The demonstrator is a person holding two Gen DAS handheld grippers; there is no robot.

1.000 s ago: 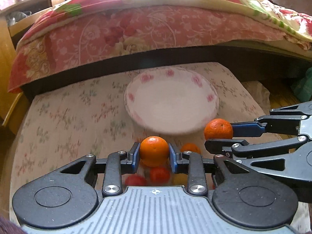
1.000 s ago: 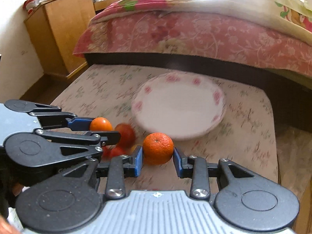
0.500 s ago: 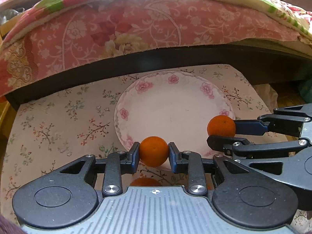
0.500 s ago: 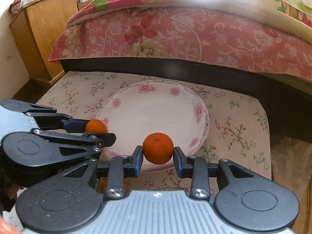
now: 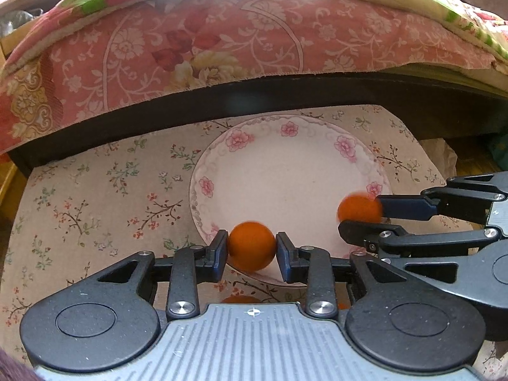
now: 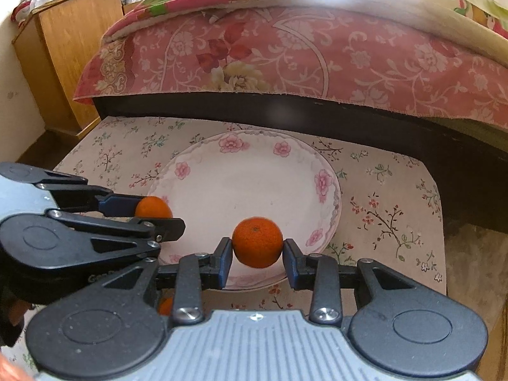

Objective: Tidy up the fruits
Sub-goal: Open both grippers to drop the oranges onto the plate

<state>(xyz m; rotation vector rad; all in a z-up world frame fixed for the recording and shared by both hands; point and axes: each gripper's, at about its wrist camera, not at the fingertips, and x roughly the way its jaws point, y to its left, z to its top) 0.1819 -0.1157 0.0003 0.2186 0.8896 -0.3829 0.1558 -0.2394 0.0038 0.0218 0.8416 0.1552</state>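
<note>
A white plate with pink flowers (image 5: 285, 171) (image 6: 241, 177) lies on the floral-cloth table. My left gripper (image 5: 251, 247) is shut on an orange tangerine (image 5: 251, 246) and holds it over the plate's near rim; it also shows in the right wrist view (image 6: 152, 211) with its tangerine (image 6: 153, 206). My right gripper (image 6: 257, 247) is shut on a second tangerine (image 6: 257, 242) over the plate's near right part; it shows in the left wrist view (image 5: 360, 214) with that fruit (image 5: 358, 208).
More orange fruit (image 5: 239, 300) (image 6: 165, 305) lies on the table behind the fingers, mostly hidden. A bed with a pink floral quilt (image 5: 254, 38) overhangs the table's far edge. A wooden cabinet (image 6: 63, 47) stands at the far left.
Both grippers have moved forward with their tangerines, from the fruit pile at the near edge to over the plate. The plate looks larger and nearer.
</note>
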